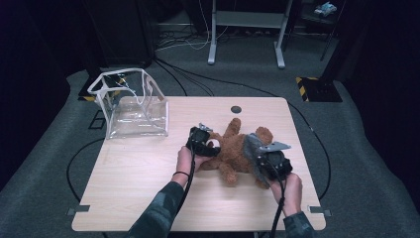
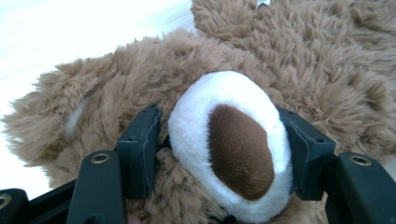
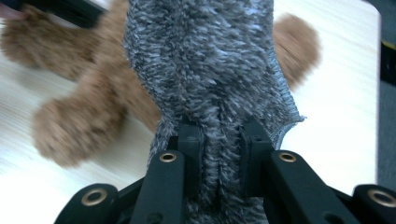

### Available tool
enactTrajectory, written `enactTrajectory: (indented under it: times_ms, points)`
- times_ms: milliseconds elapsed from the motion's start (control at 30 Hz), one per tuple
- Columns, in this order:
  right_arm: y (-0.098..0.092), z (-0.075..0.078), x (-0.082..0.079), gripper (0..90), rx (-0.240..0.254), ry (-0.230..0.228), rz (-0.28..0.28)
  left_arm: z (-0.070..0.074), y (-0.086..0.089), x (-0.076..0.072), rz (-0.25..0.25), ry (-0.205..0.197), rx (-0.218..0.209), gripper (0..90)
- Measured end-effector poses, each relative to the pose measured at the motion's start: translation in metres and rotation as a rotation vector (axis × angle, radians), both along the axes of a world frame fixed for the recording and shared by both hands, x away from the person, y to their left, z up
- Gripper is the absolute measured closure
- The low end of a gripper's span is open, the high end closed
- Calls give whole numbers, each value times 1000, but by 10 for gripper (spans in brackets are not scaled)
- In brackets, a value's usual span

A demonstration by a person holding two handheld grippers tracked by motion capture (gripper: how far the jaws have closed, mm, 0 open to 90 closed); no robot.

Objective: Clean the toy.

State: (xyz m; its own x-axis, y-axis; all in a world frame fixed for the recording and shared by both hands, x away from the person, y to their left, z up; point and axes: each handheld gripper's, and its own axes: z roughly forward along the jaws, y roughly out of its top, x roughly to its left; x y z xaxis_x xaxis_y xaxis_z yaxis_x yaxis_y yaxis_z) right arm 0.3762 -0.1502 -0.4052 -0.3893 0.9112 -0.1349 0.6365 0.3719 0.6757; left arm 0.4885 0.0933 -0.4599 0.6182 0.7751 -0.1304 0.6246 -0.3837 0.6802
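A brown teddy bear (image 1: pixel 229 157) lies on the wooden table (image 1: pixel 133 188), right of the middle. My left gripper (image 1: pixel 213 147) comes at it from the left. In the left gripper view its pads (image 2: pixel 140 140) press on both sides of the bear's white muzzle (image 2: pixel 196 126), which has a brown nose. A grey fuzzy cloth (image 1: pixel 252 148) lies over the bear's right side. My right gripper (image 1: pixel 258 158) is shut on a fold of that cloth (image 3: pixel 210 60), and the bear's brown limbs (image 3: pixel 79 126) lie behind it.
A clear plastic bag with white edging (image 1: pixel 131 106) stands open at the table's back left corner. A dark round hole (image 1: pixel 236 109) sits near the far edge. Cables (image 1: pixel 198 79) run over the grey floor around the table.
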Motion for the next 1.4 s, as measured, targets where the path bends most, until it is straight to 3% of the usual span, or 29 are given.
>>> enactTrajectory:
  times_ms: [33, 67, 167, 200, 333, 467, 567, 600, 733, 767, 800, 867, 933, 1200, 1300, 1333, 1367, 1400]
  points:
    - [0, 0, 0, 748, 0, 0, 0, 0, 0, 0, 0, 0, 0, 376]
    - [15, -7, 9, 747, -27, 17, 16, 0, 0, 0, -3, 6, -1, 376]
    - [21, -16, 14, 749, -56, 27, 22, 0, 2, 1, -9, 7, -4, 376]
    - [21, -25, 14, 750, -60, 37, 13, 0, 2, 0, -11, 7, -6, 376]
    - [12, -35, 5, 750, -53, 44, 9, 0, 2, 0, -10, 3, -9, 376]
    - [-13, -51, -7, 750, -38, 86, -25, -1, 1, 0, -9, -2, -7, 376]
    - [-19, -47, -8, 747, -15, 98, -45, 0, 1, 1, -4, 0, -6, 376]
    - [-19, -42, -8, 745, -14, 80, -32, -1, 0, 1, 0, -2, -7, 375]
    - [-2, -14, -5, 743, 25, 27, 8, -1, 0, 2, 3, -3, -4, 375]
    - [-2, -14, -5, 743, 25, 27, 8, -1, 0, 2, 3, -3, -4, 375]
    - [10, -9, 0, 742, 22, 18, 36, -1, -1, 2, 5, -5, -3, 375]
    - [16, -11, 4, 742, 10, 28, 43, 0, 0, 2, 3, -2, -3, 375]
    - [19, -26, 12, 744, -17, 43, 38, 0, 0, 2, 2, 0, -5, 375]
    - [-15, -59, -5, 744, -4, 95, -32, 0, -1, 2, -2, -7, 1, 374]
    - [-17, -57, -6, 742, -2, 99, -30, 0, -1, 2, 0, -6, 4, 374]
    - [-15, -47, -5, 738, -1, 89, -27, 0, -1, 2, 4, -9, 3, 374]
    - [-15, -47, -5, 738, -1, 89, -27, 0, -1, 2, 4, -9, 3, 374]
    - [-10, -33, -3, 738, 13, 56, -16, 0, -1, 3, 3, -10, 4, 374]
